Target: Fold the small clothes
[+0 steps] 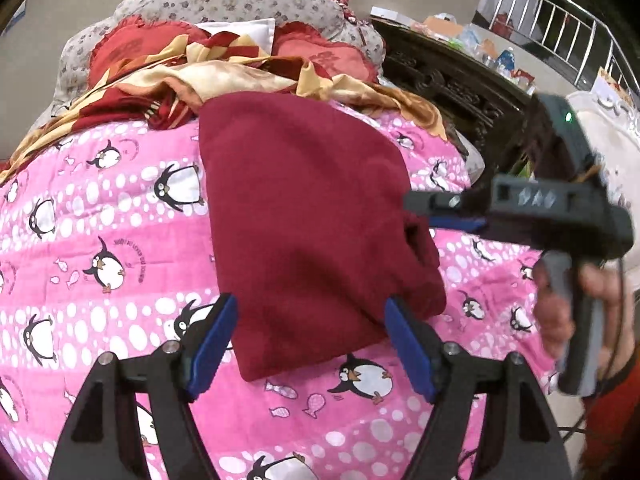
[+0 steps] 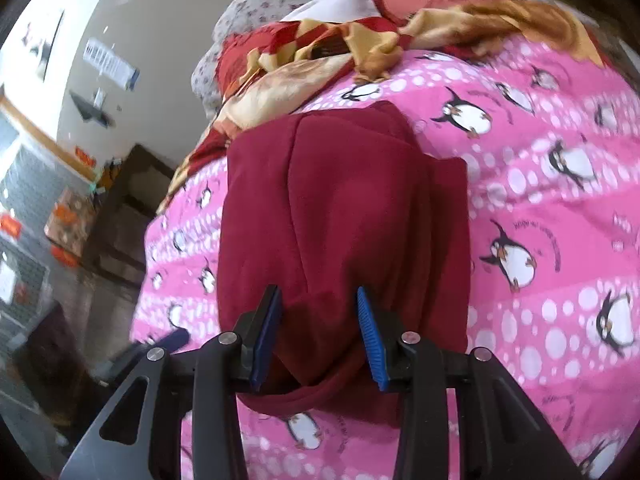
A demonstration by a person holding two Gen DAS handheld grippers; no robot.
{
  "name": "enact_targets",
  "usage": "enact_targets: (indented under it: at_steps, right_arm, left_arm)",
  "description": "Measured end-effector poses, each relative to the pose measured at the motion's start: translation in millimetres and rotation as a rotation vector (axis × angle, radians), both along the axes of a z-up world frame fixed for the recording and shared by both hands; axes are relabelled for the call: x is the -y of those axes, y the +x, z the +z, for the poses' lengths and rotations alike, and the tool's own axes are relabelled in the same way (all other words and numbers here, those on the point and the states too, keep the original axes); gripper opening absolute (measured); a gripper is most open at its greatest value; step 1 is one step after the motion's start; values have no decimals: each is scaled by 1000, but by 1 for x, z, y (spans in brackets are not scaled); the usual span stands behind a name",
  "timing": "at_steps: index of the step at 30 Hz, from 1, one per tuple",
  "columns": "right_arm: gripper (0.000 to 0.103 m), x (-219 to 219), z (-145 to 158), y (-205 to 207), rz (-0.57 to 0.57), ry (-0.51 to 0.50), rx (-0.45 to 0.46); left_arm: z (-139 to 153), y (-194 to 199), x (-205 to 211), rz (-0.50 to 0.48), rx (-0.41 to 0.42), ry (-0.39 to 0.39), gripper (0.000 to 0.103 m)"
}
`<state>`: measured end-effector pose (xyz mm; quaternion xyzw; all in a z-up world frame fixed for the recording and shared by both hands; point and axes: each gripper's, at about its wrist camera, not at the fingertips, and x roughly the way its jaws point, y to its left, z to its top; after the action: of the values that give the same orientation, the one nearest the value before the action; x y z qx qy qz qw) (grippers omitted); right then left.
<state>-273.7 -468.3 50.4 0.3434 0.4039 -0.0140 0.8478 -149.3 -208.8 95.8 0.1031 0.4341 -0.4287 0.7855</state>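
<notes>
A dark red garment (image 1: 312,208) lies folded on a pink penguin-print blanket (image 1: 100,240). In the left wrist view my left gripper (image 1: 312,306) stands open at the garment's near end, whose tip lies between the blue pads (image 1: 212,344) without being pinched. My right gripper (image 1: 434,212) reaches in from the right, level with the garment's right edge, held by a hand (image 1: 560,312). In the right wrist view the right gripper (image 2: 318,294) is open over the garment (image 2: 344,208). Red cloth shows between its blue pads (image 2: 370,332), and they are not pressed on it.
A crumpled red-and-gold cloth (image 1: 224,76) and a floral pillow (image 1: 224,0) lie at the far end of the bed. Dark carved wooden furniture (image 1: 448,80) stands to the right, with a metal railing (image 1: 560,28) beyond. The bed's edge drops to the floor (image 2: 80,280).
</notes>
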Motion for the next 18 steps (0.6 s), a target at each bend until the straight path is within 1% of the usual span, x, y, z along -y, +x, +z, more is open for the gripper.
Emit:
enact_targets:
  at_steps: [2,4,6,9,10,12,14,15,16,18]
  right_arm:
    - [65,5,6,-4,-10,9,23]
    - [69,6,9,-2,-10,6,25]
    - [71,4,6,6,-5,3,3]
    - [70,-1,-10,28,25,-15,-42]
    - [67,-2,-15,32,27,-30,-62]
    - [32,-4,-13,31,26,-98,-67]
    - [31,-4,2,19,26,-198,-19]
    - [31,-2,5,14,20,-224,-11]
    - [31,3,5,12,13,-240,-14]
    - [31,12,-11,14,-1,-222,-62]
  left_arm:
    - [-3,-4,2,-6,-9,-8,79]
    - [-6,-7,9,-15,-26,-20,79]
    - [-6,-12,16,-29,-32,-30,79]
    - [-8,-21,30,-67,-47,-30,79]
    - [-9,-24,35,-81,-49,-29,79]
    - [-10,-29,41,-97,-58,-25,79]
    - [-12,-34,46,-125,-80,-33,79]
    - [-14,-36,48,-140,-91,-33,79]
    - [-18,-39,52,-152,-97,-23,79]
    - [-27,-42,58,-159,-96,5,79]
